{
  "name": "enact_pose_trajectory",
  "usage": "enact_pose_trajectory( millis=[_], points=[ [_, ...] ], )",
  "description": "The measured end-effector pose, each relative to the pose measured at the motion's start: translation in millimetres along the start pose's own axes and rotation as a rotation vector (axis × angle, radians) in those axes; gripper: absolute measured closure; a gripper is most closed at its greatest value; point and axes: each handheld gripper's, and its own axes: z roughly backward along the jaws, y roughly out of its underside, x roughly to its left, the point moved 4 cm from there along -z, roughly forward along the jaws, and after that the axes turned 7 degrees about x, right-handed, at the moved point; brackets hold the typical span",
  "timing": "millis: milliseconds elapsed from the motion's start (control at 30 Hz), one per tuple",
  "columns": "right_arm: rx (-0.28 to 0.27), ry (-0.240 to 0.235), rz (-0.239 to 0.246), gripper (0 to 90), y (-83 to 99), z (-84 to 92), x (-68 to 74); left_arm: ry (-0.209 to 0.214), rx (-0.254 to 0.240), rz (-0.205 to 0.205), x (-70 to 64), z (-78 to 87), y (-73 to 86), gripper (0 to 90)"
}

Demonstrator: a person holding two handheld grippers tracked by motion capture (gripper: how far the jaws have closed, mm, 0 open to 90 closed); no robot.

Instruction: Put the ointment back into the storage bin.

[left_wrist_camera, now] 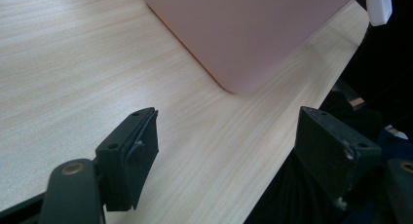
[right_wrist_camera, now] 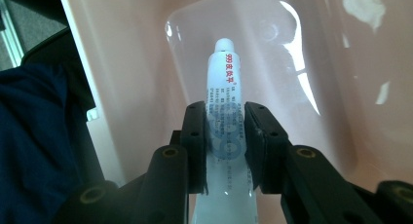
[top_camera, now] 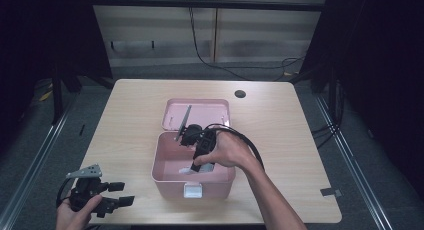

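A pink box (top_camera: 167, 176) stands open in the middle of the table, its lid (top_camera: 202, 113) lying flat behind it. My right gripper (top_camera: 196, 162) reaches down into the box, shut on a white tube (right_wrist_camera: 223, 87) with red and blue print. The tube's cap points toward the box floor (right_wrist_camera: 263, 48). Both black pads (right_wrist_camera: 196, 146) press the tube's sides. My left gripper (top_camera: 122, 193) rests at the table's near left corner, open, nothing between its fingers (left_wrist_camera: 139, 151). The pink box wall (left_wrist_camera: 248, 34) is ahead of it.
The box has a white latch (top_camera: 193, 190) on its near side, also seen as a white latch (left_wrist_camera: 379, 5) in the left gripper view. A dark round hole (top_camera: 240, 94) marks the table's far side. The table edge (left_wrist_camera: 292, 146) runs right under the left gripper.
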Motion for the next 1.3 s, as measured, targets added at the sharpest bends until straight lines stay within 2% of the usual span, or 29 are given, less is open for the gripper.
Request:
enact_pose_trajectory(
  millis=[133,333,600,833,1067,1300],
  points=[
    [0.009,-0.018,0.025,71.7,-2.7,-7.4,1.2,-0.001,0.003,-0.003,0.1,-0.1,0.1,23.9],
    [0.015,-0.041,0.023,71.7,-6.4,-16.5,-0.4,0.005,-0.002,0.002,0.0,0.4,0.1,23.8],
    [0.034,-0.059,0.046,71.7,-8.6,-26.7,-1.3,0.007,-0.001,-0.004,-0.6,0.2,-0.1,23.8],
    [0.072,-0.078,0.078,71.7,-9.0,-36.6,-1.9,0.007,-0.001,-0.004,-0.6,0.2,-0.2,23.8],
    [0.102,-0.086,0.077,71.7,-10.0,-44.4,-3.8,0.009,0.003,-0.014,-1.4,0.0,-0.4,23.8],
    [0.127,-0.104,0.098,71.7,-9.8,-50.6,-3.9,0.009,0.001,-0.012,-1.3,0.2,-0.5,23.8]
  ],
)
